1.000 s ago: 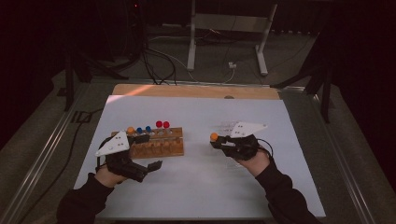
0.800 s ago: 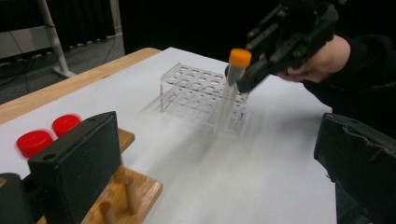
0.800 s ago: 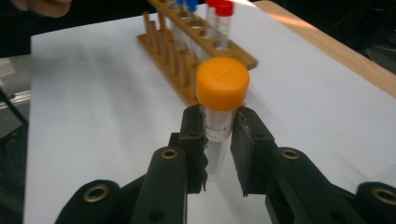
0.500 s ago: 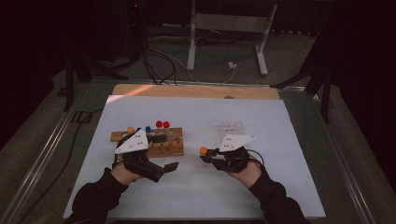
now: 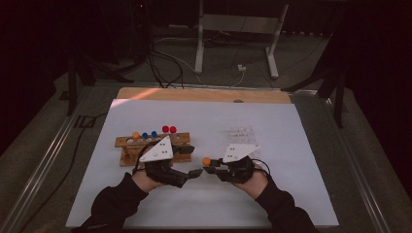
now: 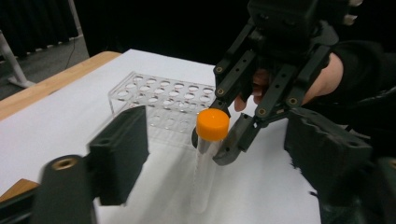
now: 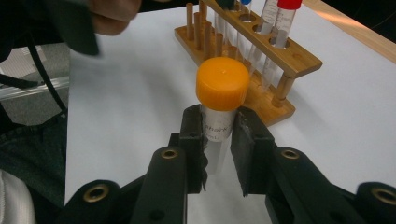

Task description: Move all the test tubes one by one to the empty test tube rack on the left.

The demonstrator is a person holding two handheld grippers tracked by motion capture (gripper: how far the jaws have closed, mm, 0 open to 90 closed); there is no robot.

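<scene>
A clear tube with an orange cap (image 7: 222, 84) stands upright in my right gripper (image 7: 218, 135), whose jaws are shut on it just under the cap. In the high view this tube (image 5: 207, 160) hangs low over the white sheet between both hands. My left gripper (image 5: 195, 173) faces it from the left. In the left gripper view the tube (image 6: 205, 172) stands between the wide jaws of the left gripper (image 6: 219, 128), with a gap on each side. Those jaws have just been closing. The right gripper (image 6: 224, 140) grips the tube from behind.
A wooden rack (image 5: 127, 142) behind the left hand holds orange-, blue- and red-capped tubes (image 5: 165, 129). A clear plastic rack (image 5: 241, 132) with many holes stands behind the right hand. The white sheet (image 5: 301, 160) covers the table, with a wooden strip (image 5: 194, 94) at its back.
The left hand has moved right, bringing its jaws around the tube and narrowing them. The right gripper has carried the tube left and nearer the person.
</scene>
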